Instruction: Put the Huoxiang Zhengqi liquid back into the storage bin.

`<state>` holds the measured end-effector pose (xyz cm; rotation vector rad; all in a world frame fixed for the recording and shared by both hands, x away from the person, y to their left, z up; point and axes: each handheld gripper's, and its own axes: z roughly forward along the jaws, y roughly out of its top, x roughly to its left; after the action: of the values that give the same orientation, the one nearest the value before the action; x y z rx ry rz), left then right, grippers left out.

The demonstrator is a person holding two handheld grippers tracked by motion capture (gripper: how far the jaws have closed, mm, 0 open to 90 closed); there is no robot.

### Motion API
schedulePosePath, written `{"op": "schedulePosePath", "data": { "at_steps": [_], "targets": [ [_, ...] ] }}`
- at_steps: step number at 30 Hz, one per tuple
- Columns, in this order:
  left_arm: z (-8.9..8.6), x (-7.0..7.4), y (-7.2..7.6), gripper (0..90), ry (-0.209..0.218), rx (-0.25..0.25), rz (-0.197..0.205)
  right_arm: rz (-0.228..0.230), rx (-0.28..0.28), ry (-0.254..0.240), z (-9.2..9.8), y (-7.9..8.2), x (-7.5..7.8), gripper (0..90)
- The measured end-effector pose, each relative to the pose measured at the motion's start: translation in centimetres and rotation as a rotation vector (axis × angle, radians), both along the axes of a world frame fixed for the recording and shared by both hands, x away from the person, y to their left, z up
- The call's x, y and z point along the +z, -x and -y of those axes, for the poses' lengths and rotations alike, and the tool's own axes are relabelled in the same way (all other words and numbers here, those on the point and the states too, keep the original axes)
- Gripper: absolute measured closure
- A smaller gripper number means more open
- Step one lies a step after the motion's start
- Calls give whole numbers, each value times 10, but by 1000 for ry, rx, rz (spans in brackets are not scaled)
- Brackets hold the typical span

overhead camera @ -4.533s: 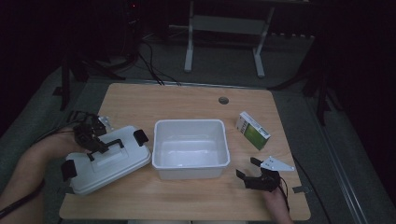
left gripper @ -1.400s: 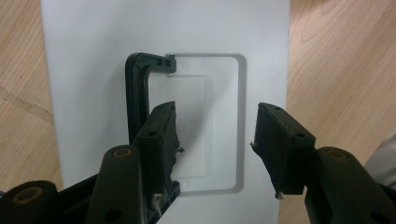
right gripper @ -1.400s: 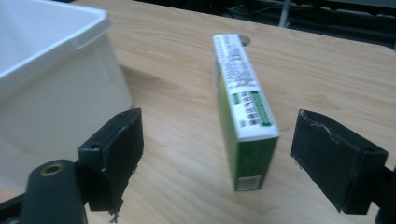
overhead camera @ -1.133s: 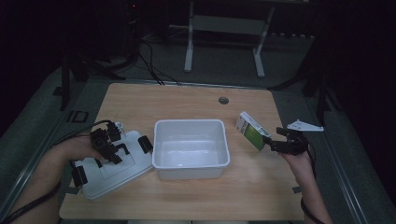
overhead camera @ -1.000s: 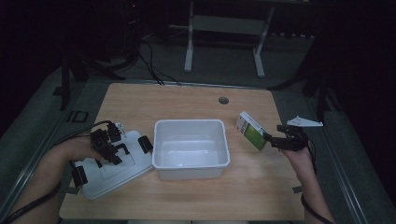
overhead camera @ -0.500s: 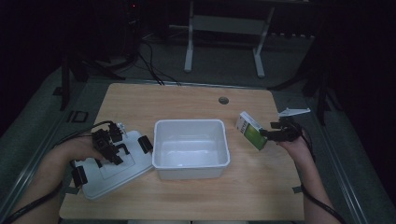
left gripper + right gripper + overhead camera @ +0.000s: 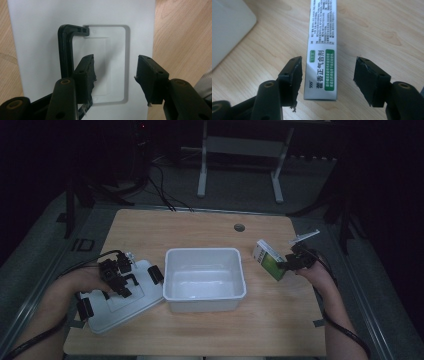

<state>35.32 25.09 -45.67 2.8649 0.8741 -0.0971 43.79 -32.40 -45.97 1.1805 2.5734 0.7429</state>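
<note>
High view: your left claw (image 7: 119, 276) rests on the white lid (image 7: 120, 300), which lies on the table (image 7: 200, 227) just left of the white tub (image 7: 205, 279). Your right claw (image 7: 285, 266) is at the green-and-white medicine box (image 7: 268, 260), just right of the tub.

Left gripper view: claw (image 7: 115, 72) half open over the lid's (image 7: 37, 37) recessed panel; one pad sits beside the black handle (image 7: 65, 47), nothing gripped.

Right gripper view: claw (image 7: 328, 75) has just been closing. The box (image 7: 322, 62) lies between the pads; the far pad is clear of it, no grip yet.
</note>
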Motion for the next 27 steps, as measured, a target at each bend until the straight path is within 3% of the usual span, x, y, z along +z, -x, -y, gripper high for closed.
{"op": "schedulePosePath", "data": {
  "at_steps": [5, 10, 13, 21, 27],
  "targets": [
    [1, 0, 1, 486, -5, -3, -1, -38, 11, 49, -7, -6, -1, 445],
    [1, -1, 1, 486, -2, -4, -8, -120, 29, 113, -17, -14, -3, 500],
    [3, -1, 1, 486, -6, -8, -10, -142, 24, 138, -19, -15, -4, 520],
    [4, 2, 0, 486, -4, -5, -3, -168, 28, 191, -29, -19, -13, 596],
    [4, 0, 0, 485, -6, -6, -7, -158, 19, 180, -25, -19, -12, 630]
  ]
}}
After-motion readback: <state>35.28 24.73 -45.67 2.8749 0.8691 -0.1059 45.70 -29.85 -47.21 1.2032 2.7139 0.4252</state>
